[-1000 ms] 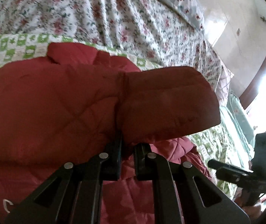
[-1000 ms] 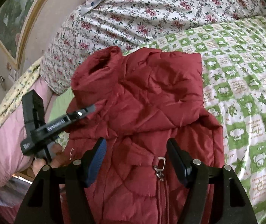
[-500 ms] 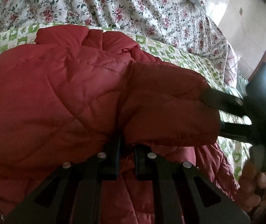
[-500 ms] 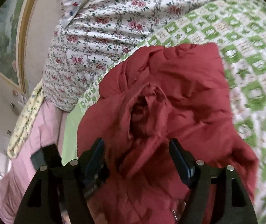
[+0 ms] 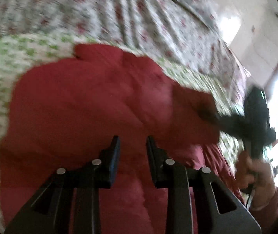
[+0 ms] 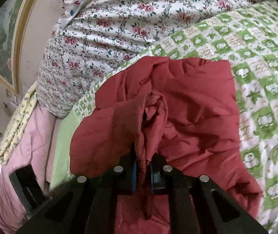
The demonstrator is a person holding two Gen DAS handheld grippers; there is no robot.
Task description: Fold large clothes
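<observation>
Red quilted jacket lying on the green-checked bed cover. Right gripper fingers clamping a gathered cuff fold, likely for drawing the sleeve across. Left gripper fingers parting, nothing pinched between, releasing so the fold settles. Right view alone showing the clamped fold; left view, blurred, alone showing the right hand.
</observation>
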